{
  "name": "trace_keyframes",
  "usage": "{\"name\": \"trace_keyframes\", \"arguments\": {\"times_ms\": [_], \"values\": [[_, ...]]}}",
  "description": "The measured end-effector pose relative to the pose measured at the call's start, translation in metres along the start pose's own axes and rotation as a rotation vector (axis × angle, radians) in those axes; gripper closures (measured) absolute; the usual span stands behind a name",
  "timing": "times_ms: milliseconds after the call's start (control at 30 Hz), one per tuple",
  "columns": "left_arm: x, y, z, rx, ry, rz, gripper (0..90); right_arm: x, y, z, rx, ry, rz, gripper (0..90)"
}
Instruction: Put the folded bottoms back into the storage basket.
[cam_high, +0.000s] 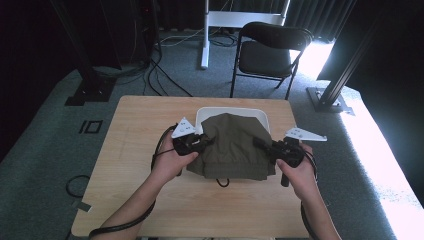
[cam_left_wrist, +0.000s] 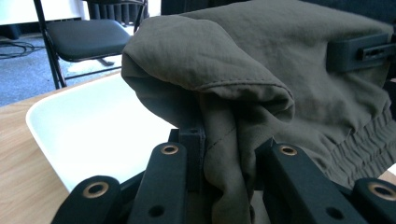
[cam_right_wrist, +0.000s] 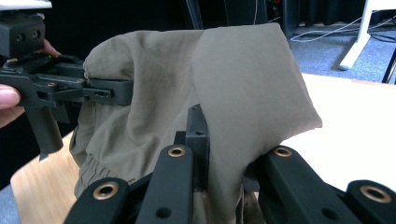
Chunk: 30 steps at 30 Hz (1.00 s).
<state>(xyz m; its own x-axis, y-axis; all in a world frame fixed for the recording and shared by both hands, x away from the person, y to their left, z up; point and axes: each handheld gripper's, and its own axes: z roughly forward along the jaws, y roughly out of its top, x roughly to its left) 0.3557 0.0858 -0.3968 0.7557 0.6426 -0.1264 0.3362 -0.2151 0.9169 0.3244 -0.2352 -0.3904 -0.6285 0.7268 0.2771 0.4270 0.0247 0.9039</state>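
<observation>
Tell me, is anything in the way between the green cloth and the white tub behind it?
Nothing visible. Both tongs, left and right, pinch the green cloth by its sides, and it already hangs partly over the white tub. The tub's visible part looks empty.

A: Where's the olive garment?
B: Draped over the white tray.
A: The grippers?
B: Left gripper clamps its left edge, right gripper its right.

Two black hand-held grippers, left gripper and right gripper, each topped by a grey three-cornered plate. Brass-ringed pivots along the black jaws. Black cables trailing past bare forearms.
</observation>
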Motion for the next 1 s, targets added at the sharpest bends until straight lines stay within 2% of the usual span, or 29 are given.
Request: {"name": "trace_keyframes", "arguments": {"times_ms": [133, 233, 567, 767, 1000], "values": [[0.007, 0.010, 0.005, -0.040, 0.006, -0.008, 77.1, -0.007, 0.009, 0.003, -0.018, -0.006, 0.011, 79.1], [0.011, 0.017, 0.009, -0.049, 0.007, -0.017, 77.1, -0.012, 0.016, 0.006, -0.032, -0.005, 0.023, 79.1], [0.026, 0.038, 0.024, -0.032, 0.023, -0.018, 77.2, -0.034, 0.035, 0.023, -0.028, -0.053, 0.049, 79.0], [0.038, 0.047, 0.039, -0.026, 0.044, -0.051, 77.2, -0.043, 0.047, 0.036, -0.024, -0.078, 0.057, 79.0], [0.054, 0.051, 0.059, -0.005, 0.056, -0.064, 77.2, -0.061, 0.049, 0.053, -0.010, -0.113, 0.096, 79.0]]}}
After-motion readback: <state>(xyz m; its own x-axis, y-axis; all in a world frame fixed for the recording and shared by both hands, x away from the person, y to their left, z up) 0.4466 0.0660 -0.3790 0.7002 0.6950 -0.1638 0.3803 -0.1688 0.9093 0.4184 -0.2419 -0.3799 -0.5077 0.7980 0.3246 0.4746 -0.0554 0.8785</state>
